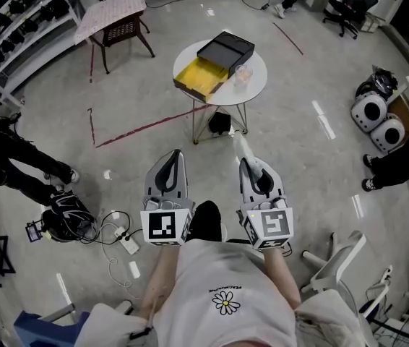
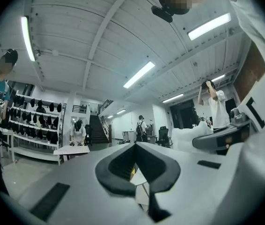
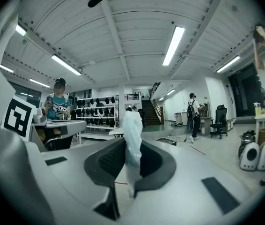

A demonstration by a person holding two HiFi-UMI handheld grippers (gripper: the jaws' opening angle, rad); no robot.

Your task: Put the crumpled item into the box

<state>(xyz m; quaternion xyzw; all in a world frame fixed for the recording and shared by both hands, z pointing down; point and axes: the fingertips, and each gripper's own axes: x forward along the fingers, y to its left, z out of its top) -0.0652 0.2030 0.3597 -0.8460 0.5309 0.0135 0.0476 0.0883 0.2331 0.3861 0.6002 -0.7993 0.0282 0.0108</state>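
A black box (image 1: 203, 72) with a yellow inside lies open on a round white table (image 1: 256, 87) ahead of me, its black lid (image 1: 226, 48) beside it. My right gripper (image 1: 247, 163) (image 3: 130, 143) is shut on a pale, crumpled plastic item (image 1: 239, 144) (image 3: 133, 125). The item sticks out past the jaws toward the table. My left gripper (image 1: 173, 156) (image 2: 133, 147) is held level beside it, shut with nothing in it. Both grippers hang over the floor, well short of the table.
A small clear object (image 1: 243, 73) sits on the table next to the box, and a black object (image 1: 219, 123) lies under the table. A person (image 1: 13, 154), a bag (image 1: 63, 215) and a power strip (image 1: 126, 244) are at the left. A white chair (image 1: 338, 264) stands at the lower right.
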